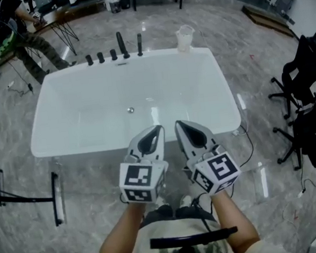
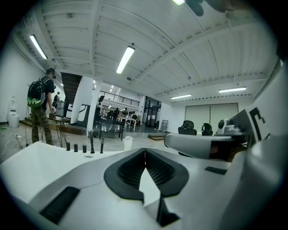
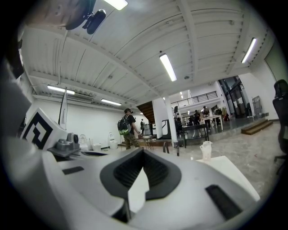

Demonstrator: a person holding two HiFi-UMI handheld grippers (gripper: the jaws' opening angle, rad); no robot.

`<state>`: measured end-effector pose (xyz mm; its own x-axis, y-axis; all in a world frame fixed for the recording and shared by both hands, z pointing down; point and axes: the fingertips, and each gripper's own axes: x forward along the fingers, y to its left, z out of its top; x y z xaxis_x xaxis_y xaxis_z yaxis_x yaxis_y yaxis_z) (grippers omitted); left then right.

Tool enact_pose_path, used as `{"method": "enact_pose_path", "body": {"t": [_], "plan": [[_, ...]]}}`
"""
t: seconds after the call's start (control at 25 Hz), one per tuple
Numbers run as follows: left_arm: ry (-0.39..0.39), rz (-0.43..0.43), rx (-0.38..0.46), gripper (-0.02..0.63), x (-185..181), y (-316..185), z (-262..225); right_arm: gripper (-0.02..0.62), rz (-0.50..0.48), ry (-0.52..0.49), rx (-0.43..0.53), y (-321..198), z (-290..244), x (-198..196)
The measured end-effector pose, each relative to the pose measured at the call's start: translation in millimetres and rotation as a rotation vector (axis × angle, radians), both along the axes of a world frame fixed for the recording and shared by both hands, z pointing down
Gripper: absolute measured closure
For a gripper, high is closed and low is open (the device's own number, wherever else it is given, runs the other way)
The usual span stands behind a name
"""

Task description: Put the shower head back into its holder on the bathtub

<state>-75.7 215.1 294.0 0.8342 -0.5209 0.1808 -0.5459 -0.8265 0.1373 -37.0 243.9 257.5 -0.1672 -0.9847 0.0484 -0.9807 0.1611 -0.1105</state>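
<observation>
1. We held the left gripper (image 1: 157, 130) and right gripper (image 1: 179, 125) pressed shut, empty, by the glossy white tub's (image 1: 88, 108) near rim.
2. The slim black shower head (image 1: 121, 44) apparently stood upright on the far rim, well apart.
3. Hard jaws could skid on that smooth, round stem and topple it.

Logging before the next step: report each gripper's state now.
Left gripper: closed, holding nothing.
Right gripper: closed, holding nothing.
</observation>
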Motion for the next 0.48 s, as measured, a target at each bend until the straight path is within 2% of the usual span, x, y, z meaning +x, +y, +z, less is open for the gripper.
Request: {"method": "enact_pose_path", "body": {"t": [0.48], "plan": [[-0.058,-0.021,0.034,0.584,29.5,68.6,10.4,0.588,-0.020,-0.047,0.002,69.6,17.0,29.2]]}}
